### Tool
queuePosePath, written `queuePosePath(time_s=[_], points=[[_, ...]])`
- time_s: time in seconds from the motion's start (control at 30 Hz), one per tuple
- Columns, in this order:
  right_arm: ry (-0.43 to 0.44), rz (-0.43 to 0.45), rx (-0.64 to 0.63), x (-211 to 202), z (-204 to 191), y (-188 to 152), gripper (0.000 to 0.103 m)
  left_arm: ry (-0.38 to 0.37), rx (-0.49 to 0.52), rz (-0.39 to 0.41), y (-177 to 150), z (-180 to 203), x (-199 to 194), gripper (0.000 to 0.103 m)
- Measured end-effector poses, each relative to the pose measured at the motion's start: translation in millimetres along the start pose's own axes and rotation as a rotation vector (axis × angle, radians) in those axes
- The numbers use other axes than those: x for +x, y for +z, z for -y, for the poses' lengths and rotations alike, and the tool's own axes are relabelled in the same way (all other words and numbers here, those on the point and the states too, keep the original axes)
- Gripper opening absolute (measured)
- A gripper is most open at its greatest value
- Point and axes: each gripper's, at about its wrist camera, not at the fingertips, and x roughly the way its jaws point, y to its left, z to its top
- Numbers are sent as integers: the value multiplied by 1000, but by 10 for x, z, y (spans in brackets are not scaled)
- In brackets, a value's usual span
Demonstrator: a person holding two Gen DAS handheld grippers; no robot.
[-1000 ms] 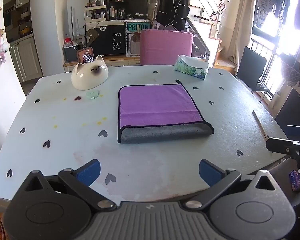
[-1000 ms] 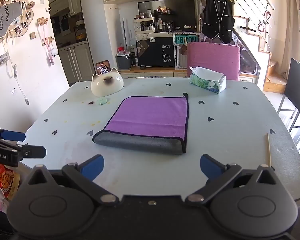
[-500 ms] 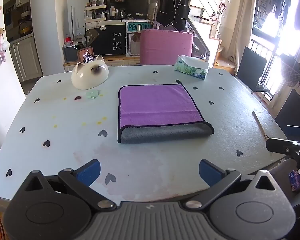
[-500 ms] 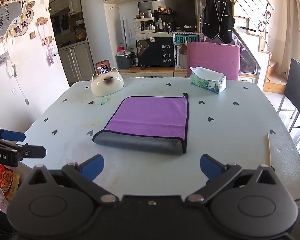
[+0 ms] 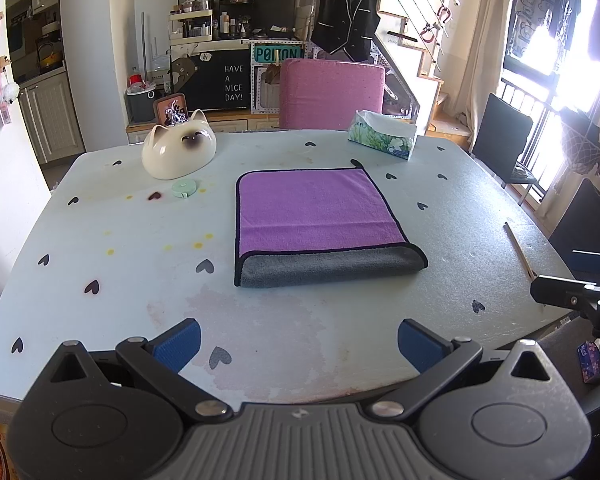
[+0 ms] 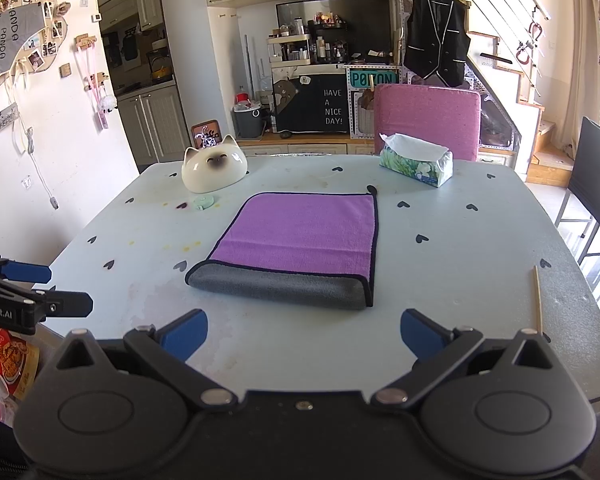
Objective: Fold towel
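The purple towel [image 5: 318, 216] lay folded in the middle of the table [image 5: 100, 280]. Both the left gripper [image 5: 298, 344] and the right gripper [image 6: 303, 334] were wide open at the near edge, holding nothing.

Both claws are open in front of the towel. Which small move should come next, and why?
Probably bring the right claw forward to the right end of the purple-and-grey microfibre towel's near folded edge. The towel lies folded once and flat, and the left claw also holds nothing.

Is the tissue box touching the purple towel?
Apart. In the right wrist view, bare table shows between the tissue box and the towel.
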Motion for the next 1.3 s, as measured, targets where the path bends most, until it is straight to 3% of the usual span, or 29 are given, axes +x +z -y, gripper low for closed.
queuePosePath(time_s=[1.3], points=[[0, 0, -1, -7, -4, 5, 103, -3, 1, 1, -4, 6, -26, 103]])
